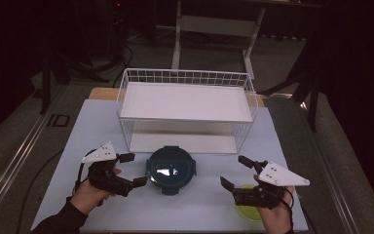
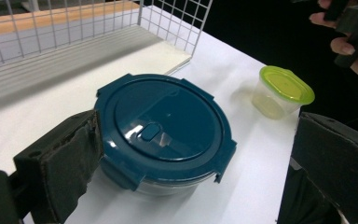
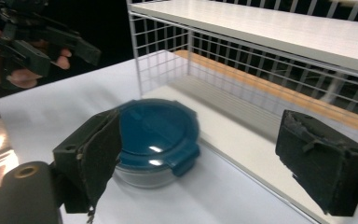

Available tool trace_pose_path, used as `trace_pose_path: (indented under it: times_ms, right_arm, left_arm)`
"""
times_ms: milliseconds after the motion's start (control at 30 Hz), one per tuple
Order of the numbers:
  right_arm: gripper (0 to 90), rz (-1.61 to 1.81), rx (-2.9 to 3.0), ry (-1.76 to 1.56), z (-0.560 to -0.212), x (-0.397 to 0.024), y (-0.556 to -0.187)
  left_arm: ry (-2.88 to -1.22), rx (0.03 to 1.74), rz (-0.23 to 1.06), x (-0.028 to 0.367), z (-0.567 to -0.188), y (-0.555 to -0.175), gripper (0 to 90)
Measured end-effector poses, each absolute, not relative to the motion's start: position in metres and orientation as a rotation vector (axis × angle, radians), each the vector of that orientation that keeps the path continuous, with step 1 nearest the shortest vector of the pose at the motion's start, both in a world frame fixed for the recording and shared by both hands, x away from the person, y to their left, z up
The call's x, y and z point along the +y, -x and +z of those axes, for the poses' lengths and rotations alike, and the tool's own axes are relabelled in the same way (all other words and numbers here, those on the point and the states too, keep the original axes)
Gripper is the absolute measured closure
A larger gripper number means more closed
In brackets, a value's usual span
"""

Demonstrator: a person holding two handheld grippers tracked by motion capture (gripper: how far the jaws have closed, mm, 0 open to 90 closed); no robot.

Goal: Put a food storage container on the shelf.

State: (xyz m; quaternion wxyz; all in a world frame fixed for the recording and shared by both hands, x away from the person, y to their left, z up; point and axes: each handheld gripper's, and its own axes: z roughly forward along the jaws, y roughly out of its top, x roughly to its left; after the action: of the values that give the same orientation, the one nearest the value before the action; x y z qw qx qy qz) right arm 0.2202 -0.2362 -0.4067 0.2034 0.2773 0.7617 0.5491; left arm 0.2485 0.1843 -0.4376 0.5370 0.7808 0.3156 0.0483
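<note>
Both grippers, left [image 1: 132, 169] and right [image 1: 233, 171], fingers spread and empty, flank the blue-lidded container [image 1: 170, 168]; an off-centre squeeze risks sliding it across the surface [image 1: 102, 126].

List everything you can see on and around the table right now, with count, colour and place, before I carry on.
round container: 1, clear body with dark blue clip-on lid, front middle of the table, between the two grippers
small tub: 1, clear with yellow-green lid, front right of the table, near the right hand
wire rack: 1, white, two shelves, back middle of the table
table: 1, white top
frame: 1, white, on the floor behind the table
left gripper: 1, black, open, beside the round container's left edge
right gripper: 1, black, open, right of the round container
</note>
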Motion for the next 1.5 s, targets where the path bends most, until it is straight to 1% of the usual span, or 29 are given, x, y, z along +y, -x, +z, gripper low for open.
trace_pose_path:
  times_ms: [100, 267, 467, 767, 833, 967, 1167, 1333, 1433, 1500]
  right_arm:
    - [11.0, 1.522, 2.143, -0.774, -0.405, -0.226, -0.225]
    - [10.4, 1.512, 2.177, -0.753, -0.4, -0.212, -0.234]
    - [10.1, 1.513, 2.267, -0.829, -0.4, -0.197, -0.254]
    - [10.3, 1.443, 2.409, -1.088, -0.418, -0.174, -0.283]
    - [12.8, 1.448, 2.433, -1.153, -0.423, -0.173, -0.29]
    - [14.5, 1.422, 2.467, -1.279, -0.434, -0.171, -0.301]
    - [18.4, 1.378, 2.515, -1.462, -0.448, -0.17, -0.312]
    - [21.9, 1.312, 2.548, -1.551, -0.457, -0.166, -0.319]
    - [24.0, 1.3, 2.549, -1.621, -0.463, -0.165, -0.324]
    - [26.3, 1.284, 2.552, -1.655, -0.467, -0.165, -0.326]
  left_arm:
    - [-1.863, 0.771, 0.132, 0.182, -0.435, -0.25, 2.0]
    - [-1.847, 0.811, 0.128, 0.181, -0.434, -0.254, 1.9]
    - [-1.821, 0.877, 0.059, 0.181, -0.441, -0.27, 1.3]
    - [-1.817, 1.016, -0.022, 0.178, -0.465, -0.292, 2.1]
    - [-1.814, 1.043, -0.037, 0.179, -0.469, -0.295, 4.1]
    - [-1.782, 1.099, -0.094, 0.183, -0.477, -0.301, 4.1]
    - [-1.804, 1.176, -0.15, 0.182, -0.487, -0.305, 6.4]
    - [-1.813, 1.221, -0.197, 0.179, -0.492, -0.306, 12.8]
    - [-1.81, 1.288, -0.242, 0.179, -0.495, -0.308, 15.0]
    - [-1.796, 1.327, -0.283, 0.18, -0.497, -0.31, 18.7]
